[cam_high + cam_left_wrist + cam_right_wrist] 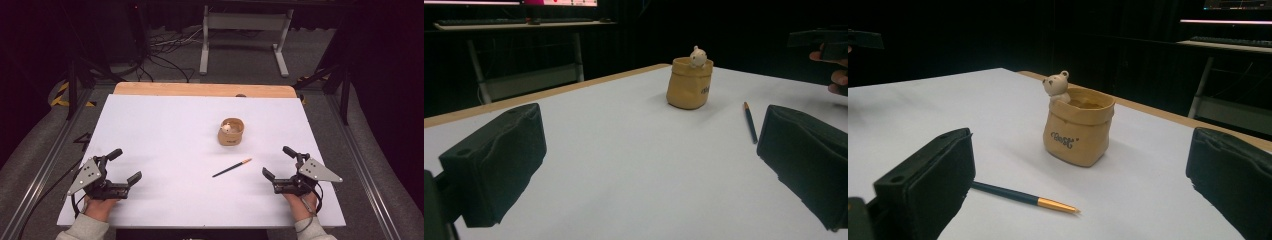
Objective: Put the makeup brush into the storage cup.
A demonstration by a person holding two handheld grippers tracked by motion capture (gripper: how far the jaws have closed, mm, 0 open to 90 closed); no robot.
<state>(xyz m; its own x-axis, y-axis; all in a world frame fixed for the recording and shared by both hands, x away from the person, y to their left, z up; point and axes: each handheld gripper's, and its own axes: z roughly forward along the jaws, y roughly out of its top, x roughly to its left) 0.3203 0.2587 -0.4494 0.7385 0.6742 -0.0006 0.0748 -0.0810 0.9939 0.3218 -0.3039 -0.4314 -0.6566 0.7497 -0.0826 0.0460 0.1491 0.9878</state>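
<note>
Pencil (232,168) is lying flat on the white surface (165,135), a bit toward the near edge and right of the middle, with its gold-orange tip pointing up toward the far right corner. It's loose, nothing touching it.

Just beyond it, closer to the far edge, sits a little tan pot (231,132) shaped like a sack, upright, with some dark lettering on the side and a tiny bear figure (1056,86) peeking over its rim. Pot and pencil are near each other but apart.

My left hand-held gripper (122,166) is down by the near left corner, jaws spread wide with nothing between them. Same deal with my right hand-held gripper (278,161) near the near right corner: jaws wide apart, empty. Both sit well away from the pencil, the right one being the closer of the two.

From the left gripper view I can see the pencil off to the right of the pot, and from the right gripper view it's lying in front of the pot, partly behind one of my jaws.

A wooden strip (200,89) runs along the far edge of the surface.
</note>
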